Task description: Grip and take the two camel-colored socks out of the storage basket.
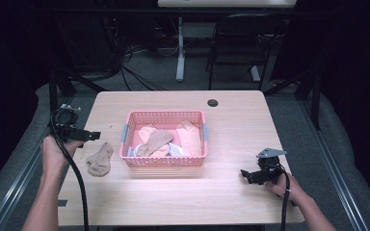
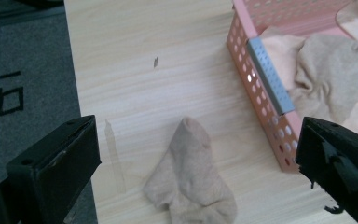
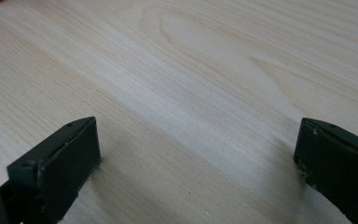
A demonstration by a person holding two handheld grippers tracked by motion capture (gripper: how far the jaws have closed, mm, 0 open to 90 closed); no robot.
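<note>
A beige sock (image 1: 99, 160) lies flat and crumpled on the desk (image 1: 231, 125), just beside the pink basket (image 1: 164, 161) at its nine o'clock side and apart from it; in the left gripper view the same sock (image 2: 189, 177) sits below and between the two black jaws, its rounded toe end pointing toward twelve o'clock, nothing touching it; the left gripper (image 1: 92, 135) hangs above the desk at about eleven o'clock of the sock, its jaws released and spread wide with nothing between them; the person's left hand (image 1: 53, 155) grips its body, and the black cable trails down toward six o'clock. The basket stands near the middle of the desk, with grey handles on its short sides; inside it lies a heap of socks (image 1: 166, 139), tan, peach and pale ones overlapping, one tan sock draped across the middle; in the left gripper view the basket's perforated wall (image 2: 256, 98) runs along the two o'clock side. At about four o'clock of the basket, well apart from it, the right gripper (image 1: 245, 175) rests low at the desk in the right hand (image 1: 284, 185); its jaws stand released and wide apart over bare wood (image 3: 191, 93), holding nothing. A small dark hole (image 1: 213, 102) marks the desk at one o'clock of the basket.
</note>
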